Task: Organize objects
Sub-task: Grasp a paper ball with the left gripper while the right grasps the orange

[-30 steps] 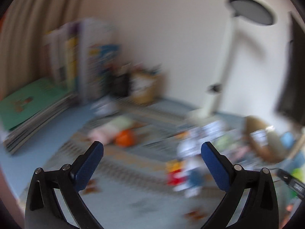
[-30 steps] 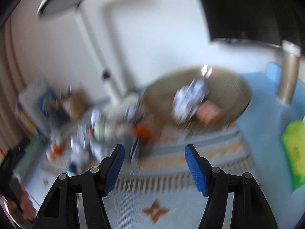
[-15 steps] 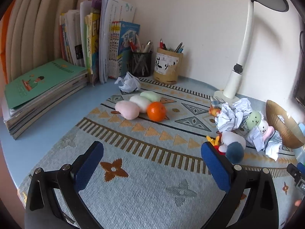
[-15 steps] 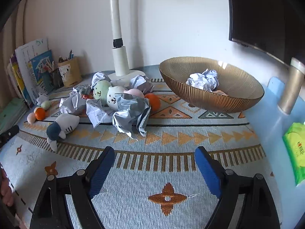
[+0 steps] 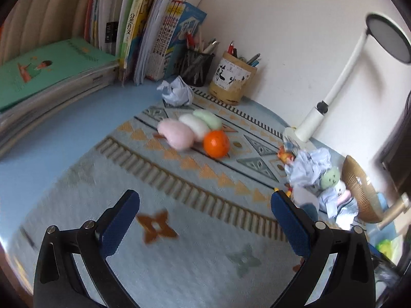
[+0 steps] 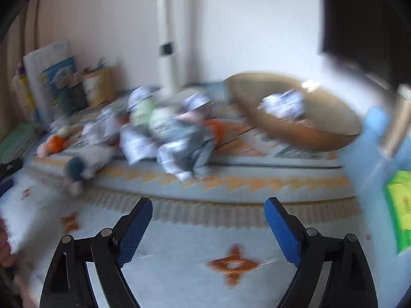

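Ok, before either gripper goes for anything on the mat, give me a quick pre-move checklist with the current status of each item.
1. Left gripper empty, jaws apart: ok.
2. Right gripper empty, jaws opening: ok.
3. Orange ball in clear view and free-standing beside the pink pillow shape: ok.
4. Bowl has room; only crumpled paper is seen inside: ok.
5. Right wrist view sharp enough to aim: not ok, heavily blurred.
6. Toys in the paper pile separable: cannot tell.
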`<state>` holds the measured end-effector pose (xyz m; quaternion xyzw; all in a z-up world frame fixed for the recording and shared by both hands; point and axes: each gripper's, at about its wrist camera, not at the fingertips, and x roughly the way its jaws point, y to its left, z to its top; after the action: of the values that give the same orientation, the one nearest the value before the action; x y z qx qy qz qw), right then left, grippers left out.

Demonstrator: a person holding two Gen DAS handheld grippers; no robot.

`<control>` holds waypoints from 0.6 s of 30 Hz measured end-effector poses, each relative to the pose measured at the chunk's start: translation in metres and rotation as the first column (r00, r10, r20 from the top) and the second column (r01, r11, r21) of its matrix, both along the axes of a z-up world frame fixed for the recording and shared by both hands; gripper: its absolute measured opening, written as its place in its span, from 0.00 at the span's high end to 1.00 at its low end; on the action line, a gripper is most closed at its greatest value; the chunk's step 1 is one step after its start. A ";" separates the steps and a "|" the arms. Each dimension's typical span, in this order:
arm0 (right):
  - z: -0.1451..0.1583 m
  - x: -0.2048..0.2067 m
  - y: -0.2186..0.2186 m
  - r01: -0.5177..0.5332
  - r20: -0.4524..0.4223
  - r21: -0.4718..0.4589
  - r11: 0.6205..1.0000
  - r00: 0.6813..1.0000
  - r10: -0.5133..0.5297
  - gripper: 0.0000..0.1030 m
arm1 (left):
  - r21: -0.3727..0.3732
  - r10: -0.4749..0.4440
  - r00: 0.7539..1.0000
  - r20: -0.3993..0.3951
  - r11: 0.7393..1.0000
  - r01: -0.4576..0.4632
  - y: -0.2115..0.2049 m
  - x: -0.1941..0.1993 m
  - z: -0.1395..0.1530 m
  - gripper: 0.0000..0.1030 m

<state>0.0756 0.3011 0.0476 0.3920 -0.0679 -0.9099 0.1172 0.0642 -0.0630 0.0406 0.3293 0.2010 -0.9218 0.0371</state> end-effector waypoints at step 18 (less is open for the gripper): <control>-0.038 -0.181 -0.258 -0.295 0.133 -0.156 0.943 0.939 0.316 0.33 | -0.075 -0.047 0.988 0.149 0.995 0.059 -0.089 -0.219 -0.019 0.03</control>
<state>-0.1052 0.0434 0.0093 0.4589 -0.0759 -0.8406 0.2776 -0.1547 -0.1523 0.0216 0.4001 0.1524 -0.9028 0.0402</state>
